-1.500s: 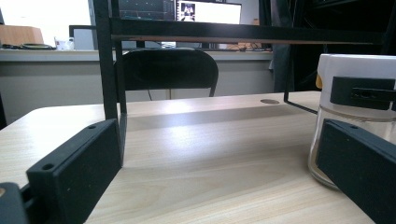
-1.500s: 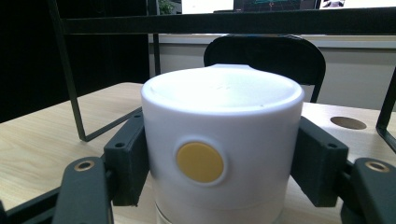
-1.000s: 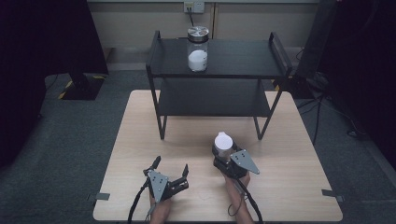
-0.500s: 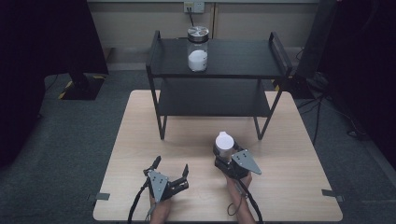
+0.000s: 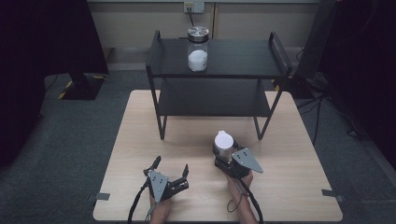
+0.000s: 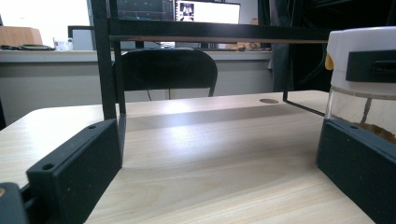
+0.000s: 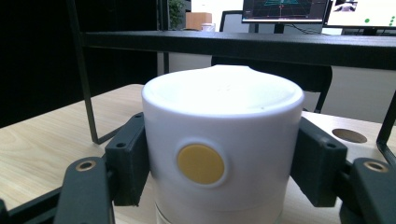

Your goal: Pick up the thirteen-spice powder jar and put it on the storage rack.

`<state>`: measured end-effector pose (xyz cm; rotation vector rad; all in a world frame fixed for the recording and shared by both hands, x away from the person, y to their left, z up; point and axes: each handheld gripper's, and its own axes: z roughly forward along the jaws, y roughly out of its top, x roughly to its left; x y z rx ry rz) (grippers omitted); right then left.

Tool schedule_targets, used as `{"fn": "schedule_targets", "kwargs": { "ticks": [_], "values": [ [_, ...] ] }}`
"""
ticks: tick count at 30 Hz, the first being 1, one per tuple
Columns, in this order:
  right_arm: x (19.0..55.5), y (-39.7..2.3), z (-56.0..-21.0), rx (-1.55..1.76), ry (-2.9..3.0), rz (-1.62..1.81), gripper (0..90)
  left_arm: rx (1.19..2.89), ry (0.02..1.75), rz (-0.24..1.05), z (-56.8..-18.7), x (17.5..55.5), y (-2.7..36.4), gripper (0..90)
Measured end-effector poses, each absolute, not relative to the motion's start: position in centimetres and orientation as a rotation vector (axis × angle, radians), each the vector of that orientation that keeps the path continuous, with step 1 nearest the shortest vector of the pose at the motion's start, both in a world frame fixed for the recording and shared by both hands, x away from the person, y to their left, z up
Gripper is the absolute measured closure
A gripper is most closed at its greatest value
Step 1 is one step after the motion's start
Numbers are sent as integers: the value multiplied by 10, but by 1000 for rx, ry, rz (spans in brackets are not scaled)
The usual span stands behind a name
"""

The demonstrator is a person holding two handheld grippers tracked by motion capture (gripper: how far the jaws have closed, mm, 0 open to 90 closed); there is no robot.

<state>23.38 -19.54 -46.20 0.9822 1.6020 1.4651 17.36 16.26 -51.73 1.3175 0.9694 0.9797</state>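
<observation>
A jar with a white lid (image 5: 223, 139) stands on the wooden table (image 5: 135, 140) in front of the black shelf rack (image 5: 219, 70). My right gripper (image 5: 223, 149) is shut on it. In the right gripper view the black pads (image 7: 128, 163) press both sides of the white lid (image 7: 222, 116), which bears a yellow dot. My left gripper (image 5: 171, 164) rests open on the table to the left, nothing between its jaws. In the left gripper view (image 6: 219, 163) the jar (image 6: 359, 51) stands at the right, with a clear body under the lid.
A glass jar with a metal lid and white contents (image 5: 197, 49) stands on the rack's top shelf. The lower shelf (image 5: 215, 100) is bare. The rack's legs (image 5: 162, 126) stand at mid-table. Dark floor surrounds the table, and cables lie at the right.
</observation>
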Motion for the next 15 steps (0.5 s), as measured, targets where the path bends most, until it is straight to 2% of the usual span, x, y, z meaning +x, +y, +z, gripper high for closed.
{"fn": "schedule_targets", "kwargs": {
  "ticks": [15],
  "values": [
    [235, -211, -447, 972, 1624, 1521, 301, 1318, 969, 980, -517, 174, 163, 0]
  ]
}}
